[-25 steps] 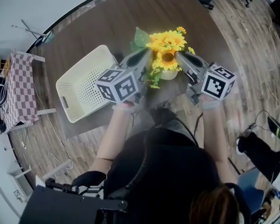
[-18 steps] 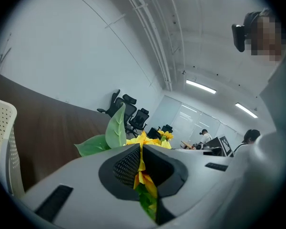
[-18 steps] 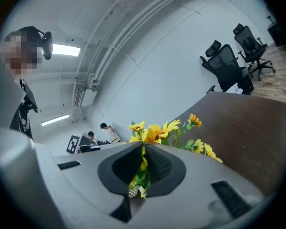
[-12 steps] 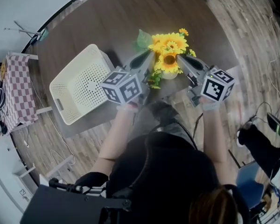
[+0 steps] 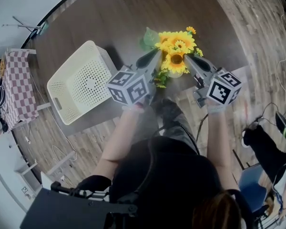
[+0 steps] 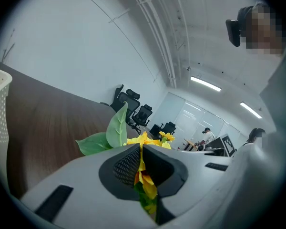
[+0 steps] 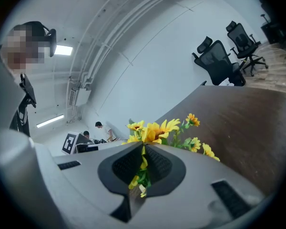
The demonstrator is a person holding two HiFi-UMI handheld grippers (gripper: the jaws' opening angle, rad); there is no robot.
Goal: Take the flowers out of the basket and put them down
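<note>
A bunch of yellow sunflowers (image 5: 177, 44) with green leaves and a small pale pot (image 5: 175, 72) is held over the dark wooden table (image 5: 109, 23), to the right of the white perforated basket (image 5: 81, 82). My left gripper (image 5: 155, 60) is shut on the bunch from the left. My right gripper (image 5: 188, 61) is shut on it from the right. In the left gripper view the closed left gripper (image 6: 140, 149) pinches yellow petals and a green stem, with a leaf (image 6: 117, 128) above. In the right gripper view the right gripper (image 7: 144, 149) pinches petals below the blooms (image 7: 157, 130).
The basket's rim (image 6: 0, 109) shows at the far left of the left gripper view. A red-checked cloth (image 5: 14, 85) hangs beside the table at the left. Office chairs (image 7: 219, 61) stand beyond the table's far end. Wooden floor (image 5: 257, 27) lies to the right.
Both grippers have carried the flowers a little farther from the basket, toward the right. Both stay shut on the bunch.
</note>
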